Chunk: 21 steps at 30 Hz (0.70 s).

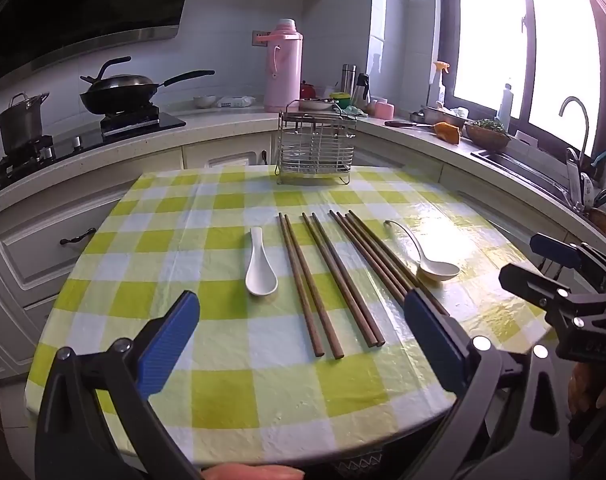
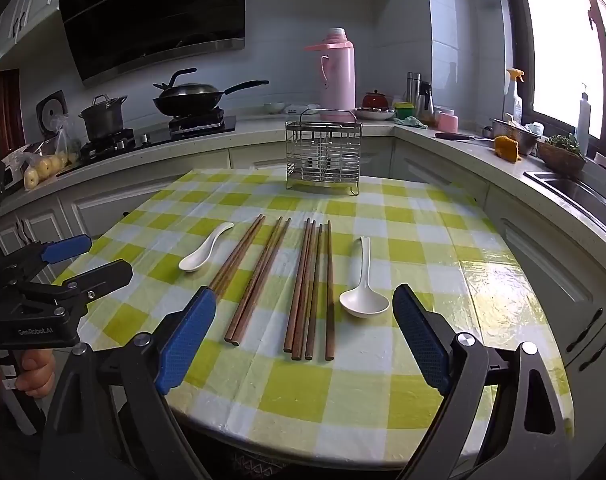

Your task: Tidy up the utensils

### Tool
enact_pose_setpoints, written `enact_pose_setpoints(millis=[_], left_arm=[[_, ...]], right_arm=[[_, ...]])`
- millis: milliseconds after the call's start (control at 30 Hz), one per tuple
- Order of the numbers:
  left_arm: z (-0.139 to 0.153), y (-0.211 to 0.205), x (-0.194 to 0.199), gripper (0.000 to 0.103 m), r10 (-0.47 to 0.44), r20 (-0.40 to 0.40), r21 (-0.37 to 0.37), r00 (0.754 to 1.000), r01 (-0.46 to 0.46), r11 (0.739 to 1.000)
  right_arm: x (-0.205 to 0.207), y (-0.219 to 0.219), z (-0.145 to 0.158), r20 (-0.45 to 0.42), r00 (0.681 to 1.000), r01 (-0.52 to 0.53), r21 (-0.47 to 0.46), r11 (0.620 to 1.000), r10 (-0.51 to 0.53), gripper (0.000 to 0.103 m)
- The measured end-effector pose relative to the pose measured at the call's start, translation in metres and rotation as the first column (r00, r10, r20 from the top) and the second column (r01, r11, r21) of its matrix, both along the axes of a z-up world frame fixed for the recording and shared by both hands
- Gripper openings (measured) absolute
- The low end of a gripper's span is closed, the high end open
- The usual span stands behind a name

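Left wrist view showed your left hand-held gripper (image 1: 301,330) spread wide with nothing between its blue pads, hovering over the near edge of the desk (image 1: 103,248) with its yellow-and-white checked cloth. Beyond it lay the utensils in a row: a white spoon (image 1: 260,266) on the left with its bowl toward you, then two pairs of wooden chopsticks (image 1: 327,280), then a bundle of four chopsticks (image 1: 377,258) whose near ends passed behind your right-hand pad, and a second white spoon (image 1: 427,254) just beside that bundle. A wire utensil rack (image 1: 315,148) stood upright at the far edge of the desk, well apart from the row. Your right hand-held gripper (image 1: 543,264) appeared at the right edge of that view, over the desk's right side.

In the right wrist view, your right hand-held gripper (image 2: 303,328) also stood wide and held nothing; the four-chopstick bundle (image 2: 313,288) and the second white spoon (image 2: 363,284) lay on the cloth between its pads but untouched. The left spoon (image 2: 205,254) sat further left. Your left hand (image 2: 35,368) gripped its tool's handle at the left edge.
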<state>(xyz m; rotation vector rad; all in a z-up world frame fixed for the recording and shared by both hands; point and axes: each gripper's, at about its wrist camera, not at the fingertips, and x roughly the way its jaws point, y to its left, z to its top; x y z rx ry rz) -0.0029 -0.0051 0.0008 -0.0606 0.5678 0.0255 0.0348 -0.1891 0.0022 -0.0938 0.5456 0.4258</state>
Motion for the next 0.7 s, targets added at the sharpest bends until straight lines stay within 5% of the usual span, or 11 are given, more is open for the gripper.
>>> enact_pose_setpoints(millis=[700], left_arm=[[-0.0007, 0.0061, 0.002, 0.099, -0.004, 0.003, -0.003, 1.0, 0.004, 1.0]], right_arm=[[0.0011, -0.0018, 0.0043, 0.001, 1.0, -0.003, -0.006, 1.0, 0.003, 0.085]])
